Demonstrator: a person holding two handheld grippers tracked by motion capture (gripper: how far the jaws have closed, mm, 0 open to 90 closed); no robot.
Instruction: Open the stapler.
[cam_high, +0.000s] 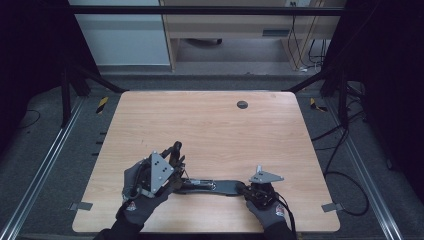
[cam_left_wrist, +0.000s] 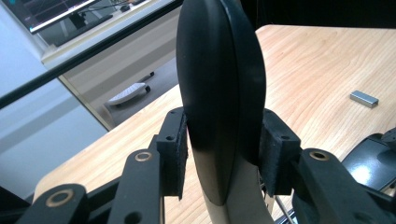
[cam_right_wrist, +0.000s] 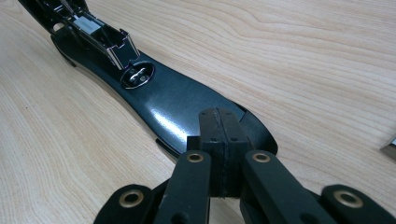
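A black stapler lies swung open near the table's front edge, its base (cam_high: 215, 186) flat on the wood. My left gripper (cam_high: 172, 155) holds the stapler's raised top arm (cam_left_wrist: 219, 93), and the pads (cam_left_wrist: 175, 149) press on both of its sides. In the right gripper view the glossy base (cam_right_wrist: 173, 102) runs away from me, with the metal anvil (cam_right_wrist: 137, 76) and the open staple channel (cam_right_wrist: 100, 35) beyond it. My right gripper (cam_right_wrist: 219, 128) is shut, pads together, with its tips resting on the near end of the base.
A small strip of staples (cam_left_wrist: 364, 98) lies loose on the table beyond the stapler. A dark round grommet (cam_high: 242, 104) sits near the table's far edge. Metal rails and cables run along both sides of the wooden table (cam_high: 210, 125).
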